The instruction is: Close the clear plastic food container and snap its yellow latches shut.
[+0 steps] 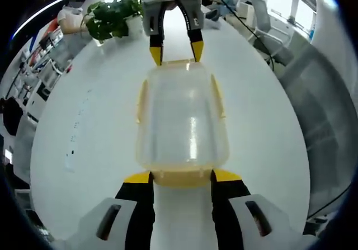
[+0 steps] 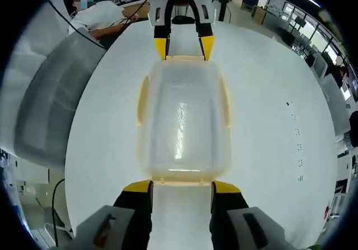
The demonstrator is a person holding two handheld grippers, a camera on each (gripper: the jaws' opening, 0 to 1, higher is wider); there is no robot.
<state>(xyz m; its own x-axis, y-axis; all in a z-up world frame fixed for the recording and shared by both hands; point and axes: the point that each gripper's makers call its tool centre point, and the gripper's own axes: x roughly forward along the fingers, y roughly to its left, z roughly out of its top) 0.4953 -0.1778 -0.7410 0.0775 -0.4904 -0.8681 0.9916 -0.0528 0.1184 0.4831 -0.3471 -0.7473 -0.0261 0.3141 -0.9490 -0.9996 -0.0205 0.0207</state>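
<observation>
Item: clear plastic food container (image 1: 183, 121), lid seated, lying on the white table (image 1: 84, 121) squarely between your two grippers.

Left gripper (image 1: 182, 177): jaws spread, yellow tips flanking the near end latch (image 1: 182, 178), gripping nothing.

Right gripper (image 2: 182, 187): likewise spread at the opposite end latch (image 2: 182, 178), empty; it also appears beyond the box in the left gripper view (image 1: 176, 51).

Side latches (image 1: 142, 99): yellow, apparently still flared outward.

Handling: keep each end centred, press the latches down evenly, and brace one end while you snap the other so the box cannot slide.
</observation>
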